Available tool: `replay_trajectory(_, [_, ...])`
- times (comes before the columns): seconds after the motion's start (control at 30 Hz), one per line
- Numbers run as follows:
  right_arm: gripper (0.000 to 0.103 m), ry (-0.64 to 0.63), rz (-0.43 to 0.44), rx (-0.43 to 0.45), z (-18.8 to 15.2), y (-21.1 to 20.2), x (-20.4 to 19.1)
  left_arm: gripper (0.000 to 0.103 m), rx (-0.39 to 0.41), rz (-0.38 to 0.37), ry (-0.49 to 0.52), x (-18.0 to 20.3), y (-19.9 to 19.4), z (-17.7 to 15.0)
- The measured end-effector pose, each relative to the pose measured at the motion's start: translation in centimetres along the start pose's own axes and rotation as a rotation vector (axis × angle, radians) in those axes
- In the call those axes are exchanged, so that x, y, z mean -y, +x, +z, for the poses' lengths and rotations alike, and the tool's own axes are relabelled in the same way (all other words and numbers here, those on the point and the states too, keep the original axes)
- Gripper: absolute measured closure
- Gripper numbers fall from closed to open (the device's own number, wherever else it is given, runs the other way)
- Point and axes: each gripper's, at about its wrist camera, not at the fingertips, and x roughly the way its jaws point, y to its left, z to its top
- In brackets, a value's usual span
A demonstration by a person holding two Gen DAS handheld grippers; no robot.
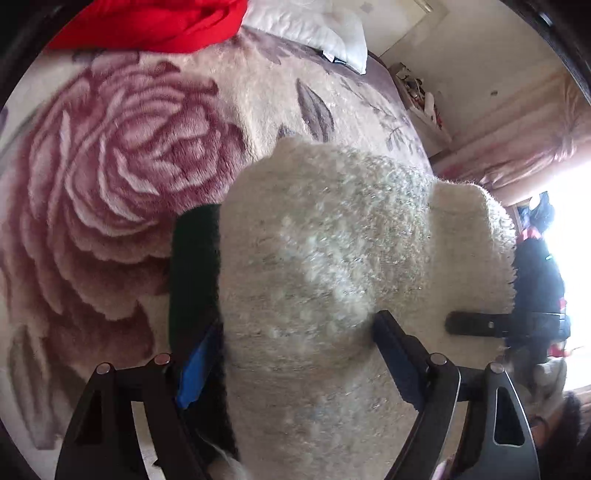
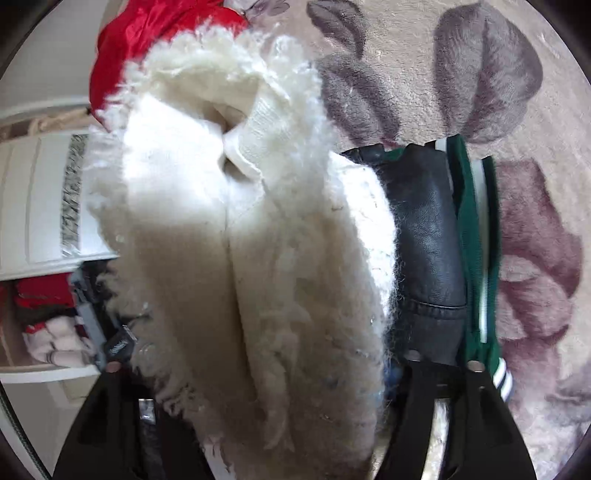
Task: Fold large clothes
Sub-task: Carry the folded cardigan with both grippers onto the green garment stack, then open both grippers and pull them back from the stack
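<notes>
A thick cream fuzzy knit sweater (image 1: 325, 251) fills the space between my left gripper's (image 1: 295, 354) fingers, which are closed on a bunch of it above the bed. In the right wrist view the same white fluffy garment (image 2: 258, 240) is bunched between my right gripper's (image 2: 258, 369) fingers, its ribbed cuff (image 2: 266, 133) folded over at the top. A black leather and dark green jacket (image 2: 443, 236) lies just right of it on the bed. The right gripper's finger (image 1: 476, 324) shows at the sweater's far side in the left view.
The bed is covered by a plush cream blanket with large pink roses (image 1: 122, 177). A red garment (image 1: 155, 22) and a white pillow (image 1: 314, 26) lie at the far end. Shelves with clothes (image 2: 44, 325) stand left. Pink curtains (image 1: 517, 129) hang by a bright window.
</notes>
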Motion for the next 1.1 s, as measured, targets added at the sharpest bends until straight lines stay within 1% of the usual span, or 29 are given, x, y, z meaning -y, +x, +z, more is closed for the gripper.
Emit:
replay_trajectory(0.03, [0.025,-0.014,-0.037,-0.003,-0.2,-0.3,-0.6,0.020,0.015,0.027,0.017,0.7,-0.7,-0.3])
replay_trajectory(0.07, [0.021,-0.031,-0.082,0.004,-0.4,-1.0,-1.4,0.020,0.038,0.051,0.036,1.3,-1.4,-0.7])
replay_trajectory(0.1, [0.018,-0.052,-0.126,0.036,-1.0,-1.7,-2.2,0.019,0.058,0.074,0.051,1.9,-1.9,-0.8])
replay_trajectory(0.17, [0.015,-0.094,-0.243,0.112,-2.4,-3.0,-3.9,0.010,0.090,0.169,0.103,3.3,-2.8,-1.4])
replay_trajectory(0.2, [0.012,-0.116,-0.303,0.145,-3.5,-3.7,-4.9,0.006,0.099,0.200,0.120,3.7,-3.1,-1.6])
replay_trajectory(0.27, [0.008,-0.146,-0.442,0.228,-6.0,-4.8,-6.6,0.006,0.139,0.273,0.131,4.8,-4.4,-3.0])
replay_trajectory(0.37, [0.007,-0.157,-0.607,0.328,-10.1,-5.3,-8.3,0.005,0.203,0.313,0.137,6.4,-6.9,-5.7])
replay_trajectory(0.43, [0.005,-0.175,-0.747,0.397,-13.4,-4.9,-9.3,0.004,0.235,0.329,0.140,7.3,-8.6,-7.8])
replay_trajectory(0.5, [0.003,-0.190,-0.812,0.436,-16.3,-5.8,-10.5,0.003,0.284,0.348,0.147,8.6,-11.0,-10.4])
replay_trajectory(0.53, [0.003,-0.198,-0.843,0.457,-17.6,-6.0,-11.1,0.003,0.299,0.350,0.147,9.0,-11.8,-11.1])
replay_trajectory(0.57, [0.003,-0.204,-0.860,0.481,-19.0,-6.5,-11.7,0.003,0.309,0.350,0.144,9.7,-13.0,-12.3])
replay_trajectory(0.63, [0.003,-0.216,-0.863,0.498,-21.8,-7.1,-12.9,0.003,0.326,0.359,0.132,11.1,-15.5,-14.2])
replay_trajectory(0.7, [0.003,-0.209,-0.851,0.524,-24.5,-9.4,-14.6,0.003,0.345,0.378,0.133,12.6,-17.8,-15.7])
replay_trajectory(0.73, [0.003,-0.215,-0.860,0.541,-26.9,-11.3,-15.8,0.003,0.354,0.375,0.132,13.6,-19.3,-16.6])
replay_trajectory(0.8, [0.003,-0.235,-0.892,0.588,-30.3,-13.6,-18.2,0.003,0.375,0.375,0.136,15.4,-22.2,-18.5])
replay_trajectory(0.9, [0.003,-0.248,-0.898,0.646,-35.9,-17.7,-21.7,0.003,0.414,0.383,0.155,18.2,-26.4,-21.4])
replay_trajectory(0.97, [0.003,-0.253,-0.892,0.678,-39.8,-20.5,-24.0,0.003,0.434,0.385,0.165,19.9,-29.4,-23.5])
replay_trajectory(1.0, [0.003,-0.257,-0.883,0.689,-41.1,-21.7,-25.3,0.003,0.442,0.395,0.169,20.9,-31.0,-24.8])
replay_trajectory(1.1, [0.003,-0.261,-0.876,0.729,-46.5,-25.0,-27.9,0.003,0.459,0.401,0.171,23.1,-34.5,-27.8])
